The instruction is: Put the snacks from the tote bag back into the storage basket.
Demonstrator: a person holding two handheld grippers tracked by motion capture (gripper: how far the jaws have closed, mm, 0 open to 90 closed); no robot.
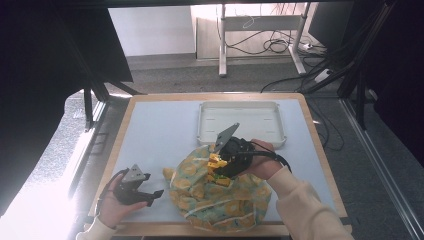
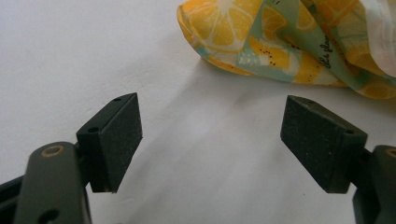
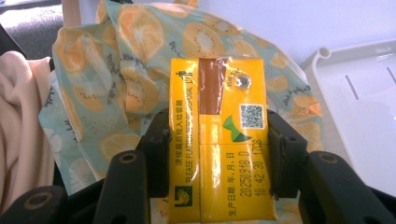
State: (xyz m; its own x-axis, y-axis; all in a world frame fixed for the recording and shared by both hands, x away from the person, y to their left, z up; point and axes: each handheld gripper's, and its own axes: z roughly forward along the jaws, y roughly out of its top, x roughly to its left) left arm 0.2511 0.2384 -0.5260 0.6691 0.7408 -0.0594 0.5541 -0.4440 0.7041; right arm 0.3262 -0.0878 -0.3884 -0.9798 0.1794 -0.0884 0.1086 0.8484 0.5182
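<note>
A fabric bag [image 1: 220, 192] printed with lemon slices on green lies at the front middle of the table. My right gripper [image 1: 220, 162] hovers over the bag's top and is shut on a yellow drink carton [image 3: 219, 140], which stands upright between the jaws. The carton [image 1: 215, 161] shows as a yellow spot above the bag's opening. My left gripper [image 1: 150, 196] rests at the front left, open and with nothing in it, just left of the bag. In the left gripper view its pads [image 2: 116, 140] stand wide apart with a corner of the bag [image 2: 289, 42] beyond them.
A white tray [image 1: 241, 106] sits at the back middle of the table, just behind the right gripper; its rim [image 3: 327, 53] shows at the right in the right gripper view. The table top [image 1: 160, 135] is pale blue with a wooden border. A cream sleeve [image 1: 305, 210] comes in from the front right.
</note>
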